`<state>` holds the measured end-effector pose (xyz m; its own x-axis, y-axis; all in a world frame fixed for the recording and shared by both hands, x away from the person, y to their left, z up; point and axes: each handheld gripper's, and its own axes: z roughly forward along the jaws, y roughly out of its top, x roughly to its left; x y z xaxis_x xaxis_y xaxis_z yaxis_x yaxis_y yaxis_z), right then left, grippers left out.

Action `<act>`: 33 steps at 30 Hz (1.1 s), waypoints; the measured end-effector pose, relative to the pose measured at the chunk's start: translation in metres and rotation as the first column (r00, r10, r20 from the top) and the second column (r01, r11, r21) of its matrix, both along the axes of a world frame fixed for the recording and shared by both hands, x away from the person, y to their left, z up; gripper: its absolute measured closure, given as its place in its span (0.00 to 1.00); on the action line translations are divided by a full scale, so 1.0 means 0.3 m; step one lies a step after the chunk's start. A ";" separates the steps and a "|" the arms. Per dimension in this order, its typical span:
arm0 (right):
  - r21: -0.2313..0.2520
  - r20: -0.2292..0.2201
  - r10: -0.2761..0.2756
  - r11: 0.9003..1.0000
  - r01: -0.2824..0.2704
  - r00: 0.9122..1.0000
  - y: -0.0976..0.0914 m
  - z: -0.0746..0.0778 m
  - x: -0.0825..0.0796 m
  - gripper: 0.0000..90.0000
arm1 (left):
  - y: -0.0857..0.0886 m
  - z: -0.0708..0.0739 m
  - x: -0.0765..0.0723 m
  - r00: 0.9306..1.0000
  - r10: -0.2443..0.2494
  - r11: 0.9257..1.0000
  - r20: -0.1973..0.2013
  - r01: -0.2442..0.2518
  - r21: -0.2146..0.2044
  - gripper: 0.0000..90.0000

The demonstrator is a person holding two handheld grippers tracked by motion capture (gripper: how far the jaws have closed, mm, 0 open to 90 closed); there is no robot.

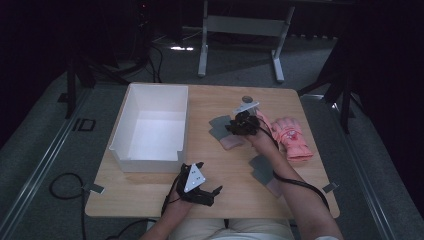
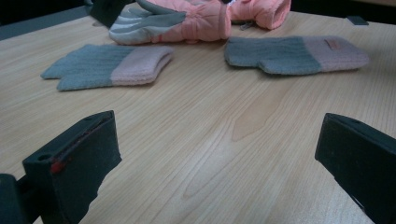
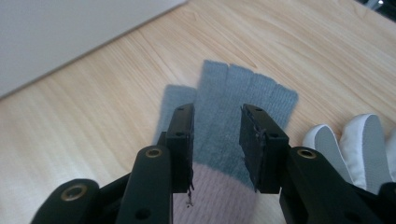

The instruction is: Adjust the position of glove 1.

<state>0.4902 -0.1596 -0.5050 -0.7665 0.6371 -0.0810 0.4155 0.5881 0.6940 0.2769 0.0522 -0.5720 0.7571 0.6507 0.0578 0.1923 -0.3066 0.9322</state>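
- Dark room around a pale wooden table (image 1: 220, 102); a white open box (image 1: 150, 127) sits on its left half, and a metal stand is on the floor behind.
- Four gloves lie on the right half: two grey knit gloves with pink cuffs and a pair of pink padded ski gloves (image 1: 292, 137).
- In the right gripper view, the right gripper (image 3: 216, 140) hangs over the far grey knit glove (image 3: 233, 107), jaws part-way apart and straddling the palm just above the pink cuff. I cannot tell whether the tips touch the knit yet; nothing is pinched.
- The left gripper (image 1: 200, 185) rests near the table's front edge, jaws wide apart and empty, well away from the gloves.
- Judged step: picking up this glove, probably for the box.
- To do it well: lower until both tips press into the fabric, then close so that a fold of knit bunches between the jaws. Grabbing near the cuff seam, where the knit looks thicker, should hold better than the thin finger end. Lift straight up, so the limp glove does not drag on its neighbours.
- Hard to make out: in the high view the hand and gripper cover much of this glove.
- The person's right forearm partly covers the near grey knit glove (image 1: 262, 167).
- The box's near inside wall is hidden.
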 end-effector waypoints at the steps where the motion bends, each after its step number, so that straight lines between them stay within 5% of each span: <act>1: -0.004 -0.008 0.004 1.000 -0.004 1.000 0.004 -0.009 0.007 0.72 | 0.000 0.000 0.000 1.000 0.000 1.000 0.000 0.000 -0.001 0.00; 12: -0.007 -0.033 0.002 1.000 -0.002 0.999 0.027 -0.053 0.079 0.73 | 0.006 0.000 0.002 1.000 0.012 1.000 -0.006 -0.012 -0.017 0.00; 22: -0.081 -0.057 0.010 0.997 -0.015 0.998 0.043 -0.136 0.126 0.71 | 0.007 0.000 -0.001 1.000 0.008 1.000 0.004 -0.008 -0.019 0.00; 24: -0.059 -0.065 0.009 0.998 -0.013 0.998 0.035 -0.141 0.130 0.71 | 0.008 0.000 0.000 1.000 0.008 1.000 0.002 -0.008 -0.021 0.00; 33: -0.088 -0.032 -0.020 0.996 0.017 0.999 0.062 -0.143 0.115 0.89 | 0.010 0.000 0.000 1.000 0.006 1.000 0.000 -0.006 -0.027 0.00</act>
